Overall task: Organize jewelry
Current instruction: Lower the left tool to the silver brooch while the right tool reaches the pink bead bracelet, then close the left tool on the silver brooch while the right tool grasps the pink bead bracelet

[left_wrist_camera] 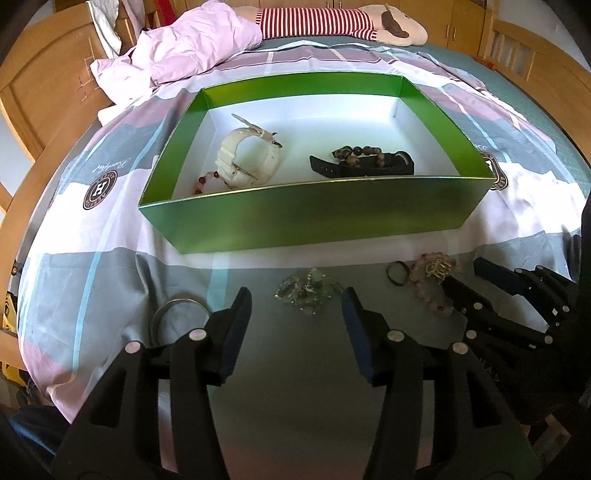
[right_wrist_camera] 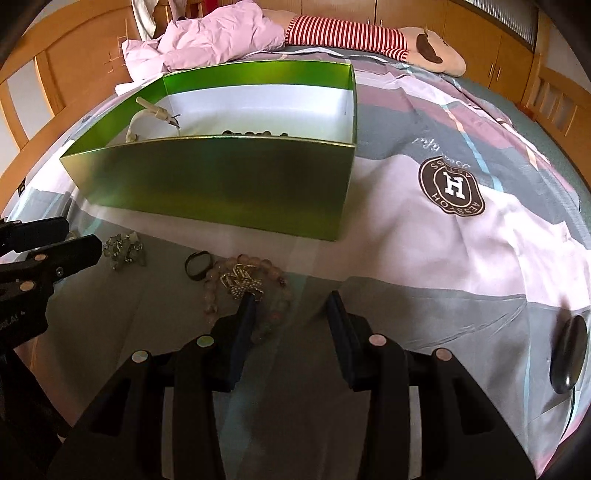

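Note:
A green box [left_wrist_camera: 314,218] with a white inside stands on the bedsheet. It holds a white watch [left_wrist_camera: 247,158], a black strap [left_wrist_camera: 362,168], a brown bead bracelet [left_wrist_camera: 354,153] and a reddish bead string [left_wrist_camera: 203,182]. In front of it lie a silver bangle [left_wrist_camera: 177,308], a greenish crystal bracelet [left_wrist_camera: 306,291], a black ring [left_wrist_camera: 397,273] and a pink bead bracelet [right_wrist_camera: 266,267] with a gold charm [right_wrist_camera: 240,280]. My left gripper [left_wrist_camera: 295,299] is open, the crystal bracelet just ahead of its tips. My right gripper [right_wrist_camera: 293,299] is open over the pink bracelet, its left finger at the charm.
A plush toy [left_wrist_camera: 391,26] in a striped shirt and a crumpled pink quilt [left_wrist_camera: 184,48] lie behind the box. The wooden bed frame [left_wrist_camera: 44,96] rings the mattress. A dark oval object [right_wrist_camera: 569,354] rests on the sheet at the far right.

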